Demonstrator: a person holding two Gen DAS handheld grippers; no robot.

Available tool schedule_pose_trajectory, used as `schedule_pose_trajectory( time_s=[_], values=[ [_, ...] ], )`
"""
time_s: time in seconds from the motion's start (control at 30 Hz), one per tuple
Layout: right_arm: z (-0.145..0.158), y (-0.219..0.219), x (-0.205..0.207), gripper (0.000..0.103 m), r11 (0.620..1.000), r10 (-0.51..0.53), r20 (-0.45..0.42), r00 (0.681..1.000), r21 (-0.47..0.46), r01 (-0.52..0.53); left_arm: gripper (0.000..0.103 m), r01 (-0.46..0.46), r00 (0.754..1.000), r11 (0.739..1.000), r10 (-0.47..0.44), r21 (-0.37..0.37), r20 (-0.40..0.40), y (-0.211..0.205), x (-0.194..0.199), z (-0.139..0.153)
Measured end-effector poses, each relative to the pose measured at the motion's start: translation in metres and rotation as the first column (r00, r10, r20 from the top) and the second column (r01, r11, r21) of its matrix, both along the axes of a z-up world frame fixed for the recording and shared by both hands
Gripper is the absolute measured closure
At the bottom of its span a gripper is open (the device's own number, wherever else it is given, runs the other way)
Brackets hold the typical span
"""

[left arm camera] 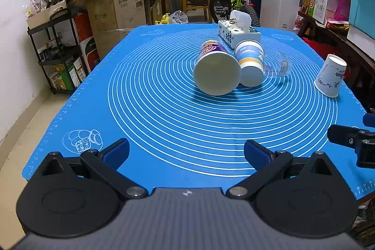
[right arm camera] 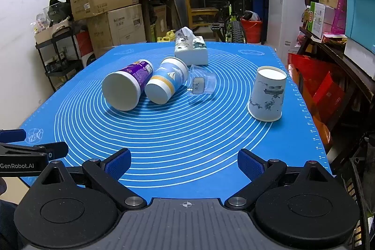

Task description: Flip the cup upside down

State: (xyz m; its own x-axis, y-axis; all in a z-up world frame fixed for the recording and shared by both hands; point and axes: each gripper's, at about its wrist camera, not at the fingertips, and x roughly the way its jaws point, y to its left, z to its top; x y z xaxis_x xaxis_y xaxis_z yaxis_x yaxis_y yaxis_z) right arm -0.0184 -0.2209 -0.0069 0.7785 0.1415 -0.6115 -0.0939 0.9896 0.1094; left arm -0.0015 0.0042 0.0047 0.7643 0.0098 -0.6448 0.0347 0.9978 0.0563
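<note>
Both of your grippers sit low at the near edge of the blue mat (left arm camera: pixel 164 114), and neither holds anything: your left gripper (left arm camera: pixel 186 152) has its blue-padded fingers spread wide over bare mat, and your right gripper (right arm camera: pixel 184 163) is spread just as wide. Each one shows at the border of the other's view, so they are side by side and apart. Look to the right side of the mat for the white paper cup (right arm camera: pixel 267 95) with the blue ink drawing; it stands with its wide rim down on the mat and its flat base up, well apart from the other cups and near the mat's right edge. Toward the middle you have two cups lying on their sides with their bases pointing at you: the purple cup (right arm camera: pixel 127 87) on the left and the blue sailboat cup (right arm camera: pixel 167 82) just beside it, the two touching or nearly so. Right of the sailboat cup lies a small clear plastic bag (right arm camera: pixel 201 83) with a label inside. Behind them, a tissue box (right arm camera: pixel 192 50) rests on the mat's far part with a tissue sticking up.
</note>
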Motion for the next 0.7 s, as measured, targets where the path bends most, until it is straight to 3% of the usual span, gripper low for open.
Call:
schedule_pose_trajectory(
  time_s=[0.7],
  values=[
    [0.0019, 0.0000, 0.0000, 0.006, 1.000, -0.003, -0.005, 1.000, -0.006, 0.003, 0.001, -0.008, 1.000, 1.000, 0.008, 0.005, 0.007, 0.0011, 0.0031, -0.0011]
  ],
)
